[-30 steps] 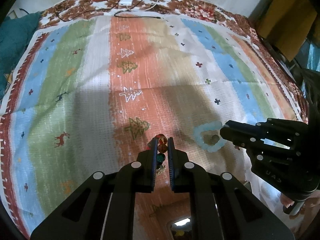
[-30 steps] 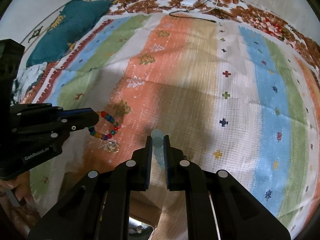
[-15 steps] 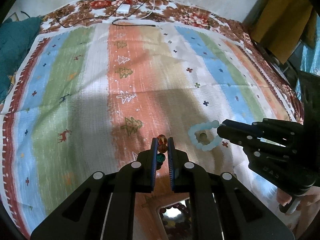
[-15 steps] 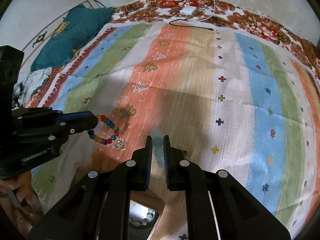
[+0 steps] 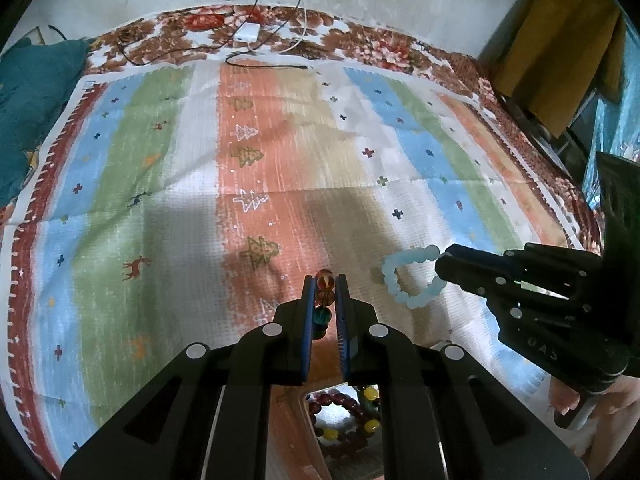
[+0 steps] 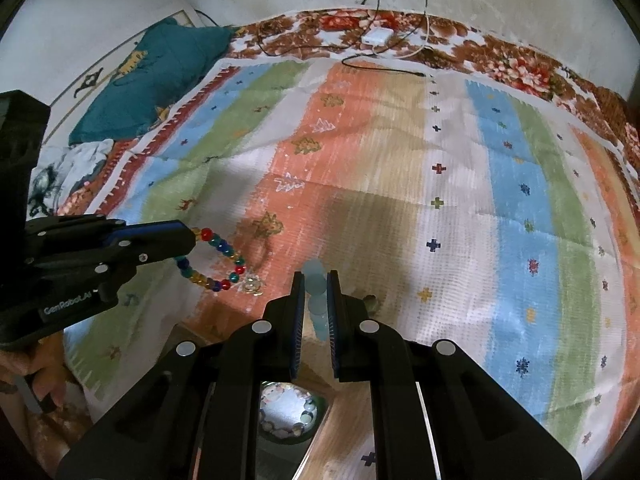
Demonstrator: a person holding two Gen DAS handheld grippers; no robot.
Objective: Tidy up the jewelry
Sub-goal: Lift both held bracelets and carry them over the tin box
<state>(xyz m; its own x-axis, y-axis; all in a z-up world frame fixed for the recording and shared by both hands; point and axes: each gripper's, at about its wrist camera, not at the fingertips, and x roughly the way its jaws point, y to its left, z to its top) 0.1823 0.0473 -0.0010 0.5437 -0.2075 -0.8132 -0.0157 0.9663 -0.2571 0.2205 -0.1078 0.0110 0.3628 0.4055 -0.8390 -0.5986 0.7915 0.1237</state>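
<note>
Left wrist view shows your left gripper pinching a multicolored bead bracelet, the loop hanging free above the striped blanket. To its right, your right gripper is clamped on a pale blue bead bracelet, also dangling. Near you, under each tool, an open wooden box compartment already holds beaded pieces. To do this well, I judge you should lower each loop straight into its own compartment before letting go, so the beads do not catch the rim. Far across the blanket the room is open; cables lie only at the far edge.
</note>
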